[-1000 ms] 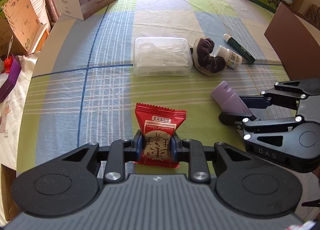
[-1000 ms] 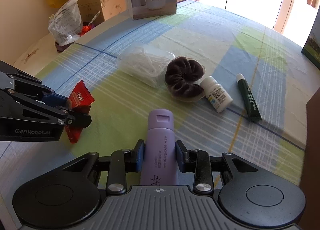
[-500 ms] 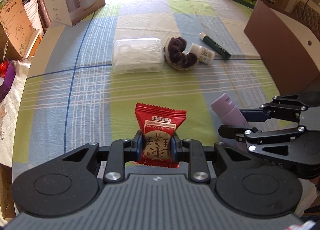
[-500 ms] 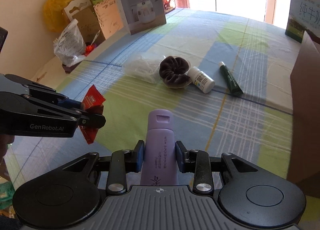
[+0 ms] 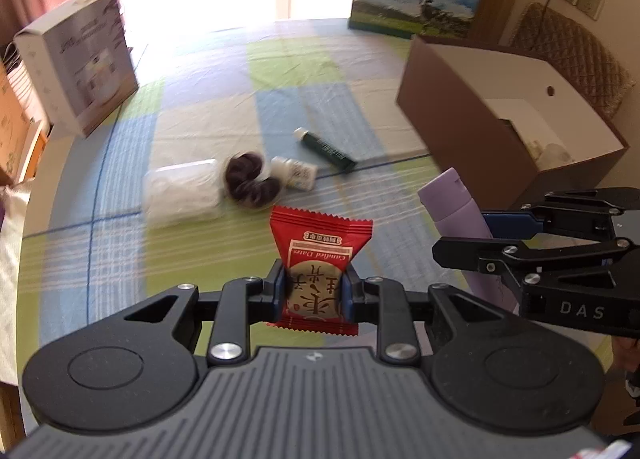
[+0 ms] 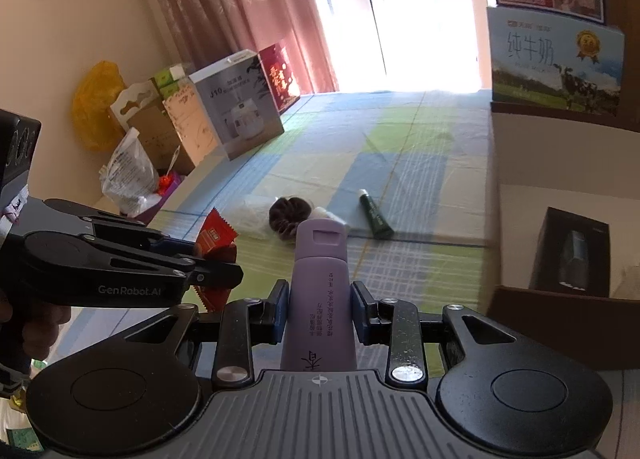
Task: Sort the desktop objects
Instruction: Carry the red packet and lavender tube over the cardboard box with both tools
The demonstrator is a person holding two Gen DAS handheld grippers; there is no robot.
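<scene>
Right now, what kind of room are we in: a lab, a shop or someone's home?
Most likely a home living or dining room: a table under a checked tablecloth, pink curtains beside a bright glass door, and a milk carton box among household packages.

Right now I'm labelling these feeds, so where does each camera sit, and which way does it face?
Left wrist: on the left hand-held gripper, looking down across the checked table; its fingers clamp a red snack packet.
Right wrist: on the right hand-held gripper, aimed towards the window; its fingers clamp a purple bottle, with a hand at left.
Shared: each shows the other gripper, the brown box, scrunchie and green tube.
</scene>
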